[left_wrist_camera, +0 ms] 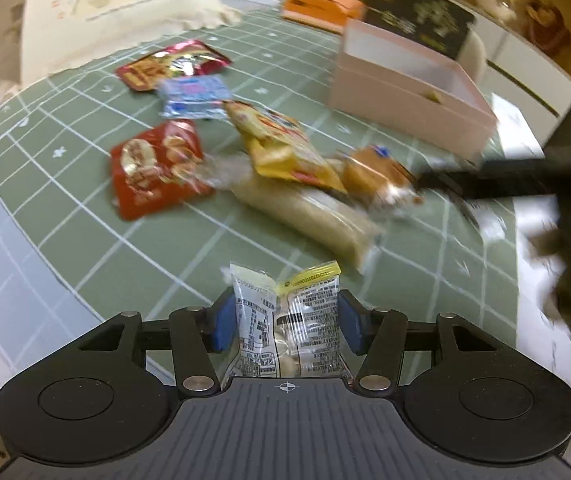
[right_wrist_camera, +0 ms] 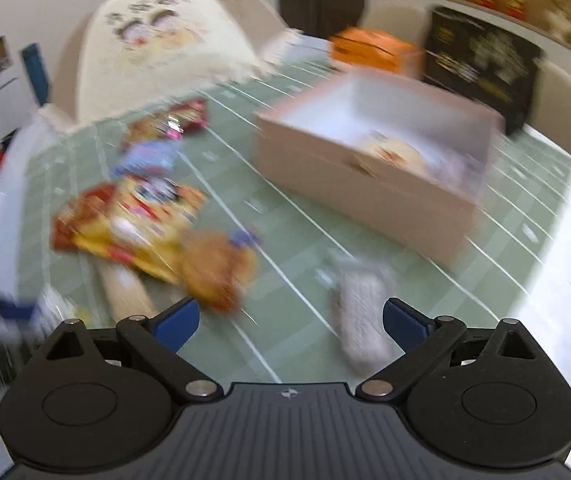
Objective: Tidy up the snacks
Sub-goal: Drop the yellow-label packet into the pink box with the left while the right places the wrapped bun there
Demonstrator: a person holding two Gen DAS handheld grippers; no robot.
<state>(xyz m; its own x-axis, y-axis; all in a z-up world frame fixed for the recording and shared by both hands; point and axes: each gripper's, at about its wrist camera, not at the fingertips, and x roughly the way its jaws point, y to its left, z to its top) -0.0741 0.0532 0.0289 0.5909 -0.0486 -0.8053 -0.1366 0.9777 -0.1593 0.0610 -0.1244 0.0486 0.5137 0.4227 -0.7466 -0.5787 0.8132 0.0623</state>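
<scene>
My left gripper (left_wrist_camera: 285,320) squeezes a clear snack packet (left_wrist_camera: 287,320) with black print and a yellow corner. Both blue pads (left_wrist_camera: 221,326) press on its sides. My right gripper (right_wrist_camera: 291,322) has its fingers wide apart with nothing between them. A small white packet (right_wrist_camera: 359,316) lies on the green checked tablecloth (right_wrist_camera: 285,216) just in front of it, near the right finger.

A little farther off sits a heap of snacks. A long pale packet (left_wrist_camera: 305,216) lies under a yellow bag (left_wrist_camera: 281,148). A brown bun in a wrapper (left_wrist_camera: 373,176) touches them on the right. A red bag (left_wrist_camera: 157,168) lies just left of the heap. Behind it come a blue packet (left_wrist_camera: 193,96) and another red packet (left_wrist_camera: 173,64).

To the right stands an open pink box (right_wrist_camera: 365,192). Something round and pale lies inside it, but it is too blurry to name. Behind the box I see an orange box (left_wrist_camera: 321,4) and a black box (left_wrist_camera: 417,16). A cream chair cover with cartoon pictures (left_wrist_camera: 121,4) is at the far edge of the table.
</scene>
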